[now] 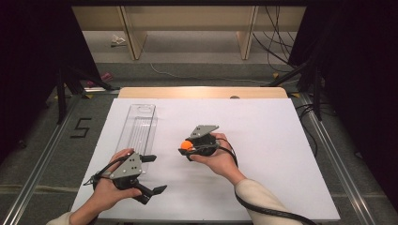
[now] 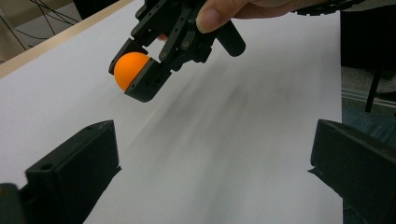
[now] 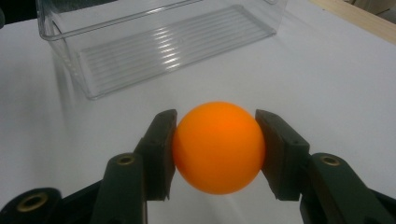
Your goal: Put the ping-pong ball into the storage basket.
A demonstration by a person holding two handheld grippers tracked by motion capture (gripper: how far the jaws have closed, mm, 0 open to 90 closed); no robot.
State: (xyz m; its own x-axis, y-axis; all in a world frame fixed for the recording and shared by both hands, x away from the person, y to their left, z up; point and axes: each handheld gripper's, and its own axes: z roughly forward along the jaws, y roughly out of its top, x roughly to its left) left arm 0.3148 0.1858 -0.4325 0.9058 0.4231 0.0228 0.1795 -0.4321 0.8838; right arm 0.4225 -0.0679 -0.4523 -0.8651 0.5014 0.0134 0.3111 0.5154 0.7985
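High view: a white table top (image 1: 263, 140) carries a clear plastic tray (image 1: 138, 129) at its left, long side running away from the person.
Right gripper (image 1: 187, 146): held in the person's right hand (image 1: 217, 157) near the middle of the table, pointing left toward the tray, jaws clamped on an orange ball (image 1: 187, 145).
Orange ball: pinched on both sides between the two black jaws in the right gripper view; in the left gripper view it hangs above the white surface, not touching it.
Left gripper (image 1: 154, 173): held in the left hand (image 1: 110, 187) at the near left of the table, jaws spread wide with nothing between them, pointing right.
Clear plastic tray: empty, ribbed floor visible in the right gripper view, beyond the ball and apart from it; its near end lies just beside the left gripper.
Floor: a black "5" marking (image 1: 80, 127) lies left of the table.
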